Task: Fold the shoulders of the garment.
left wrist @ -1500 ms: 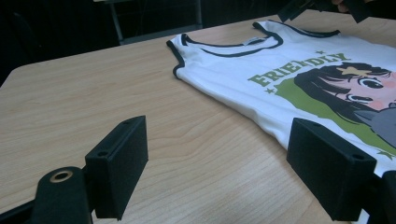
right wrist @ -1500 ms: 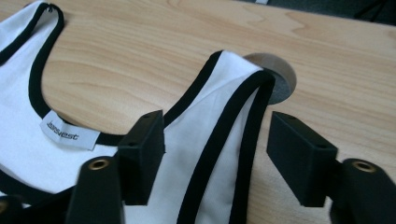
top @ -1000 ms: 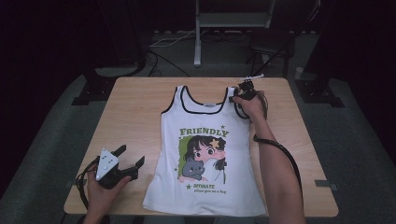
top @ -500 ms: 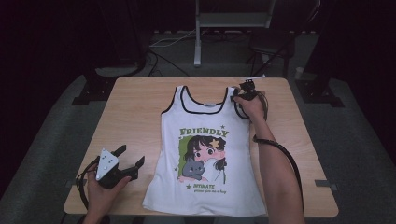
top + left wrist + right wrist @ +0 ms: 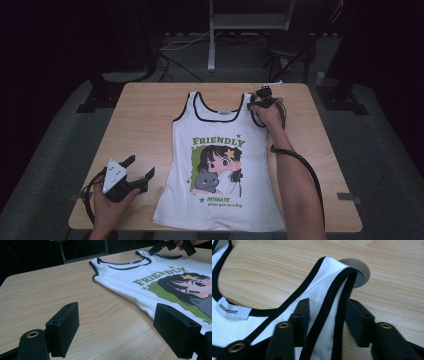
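Note:
A white tank top (image 5: 220, 165) with black trim and a "FRIENDLY" cartoon print lies flat on the wooden table (image 5: 150, 115), neck toward the far edge. My right gripper (image 5: 261, 92) is at the shirt's far right shoulder strap. In the right gripper view the strap (image 5: 324, 302) runs between the two jaws of that gripper (image 5: 327, 315), which stand apart on either side of it. My left gripper (image 5: 141, 166) rests near the table's front left, open and holding nothing, just left of the shirt's hem. Beyond its jaws (image 5: 120, 327) the left gripper view takes in the shirt (image 5: 155, 282).
A round cable hole (image 5: 360, 272) in the tabletop lies just past the strap's end. Bare wood spreads left of the shirt. Dark floor, cables and a metal stand (image 5: 212, 45) lie beyond the table's far edge.
The right hand and gripper have shifted slightly at the strap. The left gripper and the shirt lie as before.

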Demonstrator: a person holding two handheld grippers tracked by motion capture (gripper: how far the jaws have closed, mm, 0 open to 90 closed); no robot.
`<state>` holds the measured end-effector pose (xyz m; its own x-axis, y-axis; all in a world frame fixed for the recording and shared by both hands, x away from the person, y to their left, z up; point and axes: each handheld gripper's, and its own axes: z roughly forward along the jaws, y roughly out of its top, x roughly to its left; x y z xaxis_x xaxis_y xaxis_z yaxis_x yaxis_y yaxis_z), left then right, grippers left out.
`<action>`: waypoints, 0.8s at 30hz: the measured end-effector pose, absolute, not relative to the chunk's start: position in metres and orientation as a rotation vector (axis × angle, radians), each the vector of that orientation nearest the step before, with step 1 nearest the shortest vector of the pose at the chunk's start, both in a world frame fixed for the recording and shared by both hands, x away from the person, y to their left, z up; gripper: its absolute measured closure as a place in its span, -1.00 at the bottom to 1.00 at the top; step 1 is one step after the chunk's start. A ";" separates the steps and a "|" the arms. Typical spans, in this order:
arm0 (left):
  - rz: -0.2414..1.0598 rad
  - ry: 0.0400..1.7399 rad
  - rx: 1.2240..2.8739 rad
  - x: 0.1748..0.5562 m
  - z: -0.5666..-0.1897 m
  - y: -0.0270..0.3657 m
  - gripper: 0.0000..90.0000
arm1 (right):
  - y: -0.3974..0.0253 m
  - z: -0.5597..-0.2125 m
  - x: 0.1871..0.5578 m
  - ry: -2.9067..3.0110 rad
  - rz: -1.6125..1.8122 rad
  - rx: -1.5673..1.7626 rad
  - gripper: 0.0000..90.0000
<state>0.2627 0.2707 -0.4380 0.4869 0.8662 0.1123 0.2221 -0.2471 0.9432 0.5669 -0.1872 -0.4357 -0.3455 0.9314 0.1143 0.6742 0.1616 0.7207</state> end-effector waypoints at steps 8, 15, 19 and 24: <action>0.820 0.924 1.749 0.262 -0.438 0.271 -0.55 | -0.186 -0.436 0.564 2.113 1.023 1.525 0.82; 0.820 0.923 1.748 0.262 -0.438 0.271 -0.55 | -0.186 -0.435 0.561 2.130 1.061 1.496 0.87; 0.822 0.923 1.750 0.262 -0.438 0.270 -0.55 | -0.187 -0.430 0.558 2.131 1.105 1.473 0.88; 0.821 0.925 1.749 0.262 -0.438 0.270 -0.55 | -0.188 -0.424 0.553 2.127 1.151 1.460 0.89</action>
